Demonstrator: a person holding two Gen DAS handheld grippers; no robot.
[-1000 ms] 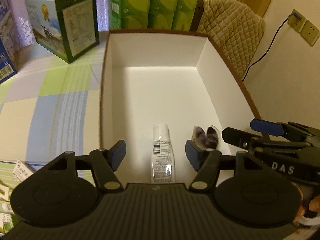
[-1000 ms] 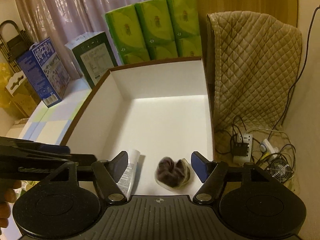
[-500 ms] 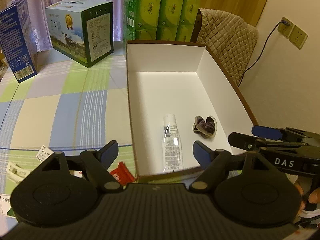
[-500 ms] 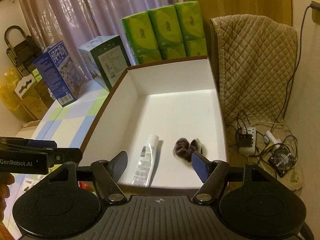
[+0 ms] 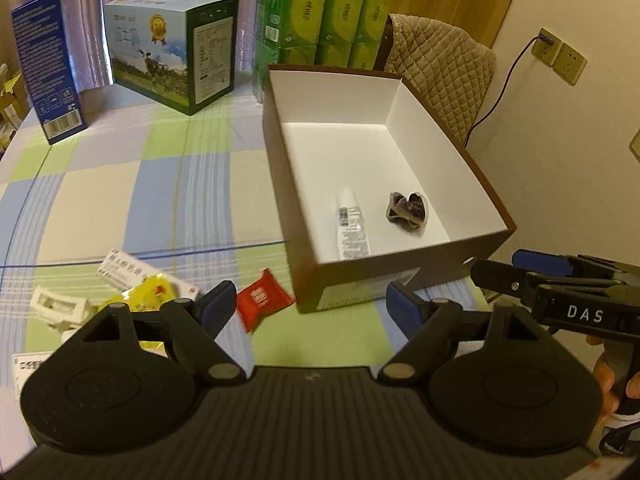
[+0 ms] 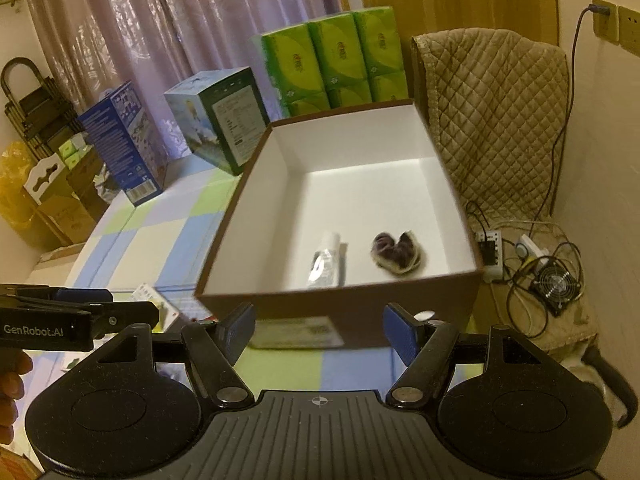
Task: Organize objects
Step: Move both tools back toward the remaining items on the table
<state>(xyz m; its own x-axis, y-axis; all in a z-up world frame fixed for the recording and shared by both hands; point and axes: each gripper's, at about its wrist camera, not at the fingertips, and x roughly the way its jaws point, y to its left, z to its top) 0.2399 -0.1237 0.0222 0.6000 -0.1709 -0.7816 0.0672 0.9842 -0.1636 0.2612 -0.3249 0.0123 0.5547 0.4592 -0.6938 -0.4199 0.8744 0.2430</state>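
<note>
A brown box [image 5: 400, 278] with a white inside sits on the checked tablecloth [image 5: 120, 184]. In it lie a white tube [image 5: 351, 229] [image 6: 326, 262] and a dark bundled item [image 5: 407, 211] [image 6: 396, 253]. Loose items lie left of the box: a red packet [image 5: 262, 298], a yellow packet [image 5: 150, 292], white cartons [image 5: 124, 270]. My left gripper [image 5: 310, 304] is open and empty, above the table just short of the box's near wall. My right gripper [image 6: 319, 330] is also open and empty, before the same wall [image 6: 344, 312]. Each gripper shows side-on in the other's view, the right gripper [image 5: 560, 280] and the left gripper [image 6: 76, 316].
Behind the box stand green tissue packs [image 5: 324, 20], a milk carton box [image 5: 172, 64] and a blue box [image 5: 44, 72]. A quilted cover [image 6: 492, 120] drapes something at the right. Cables, a power strip [image 6: 488, 254] and a small fan [image 6: 556, 286] lie on the floor.
Both grippers pulled back out of the box toward me. The tube and the dark item stay inside. The loose packets on the table have come into the left view.
</note>
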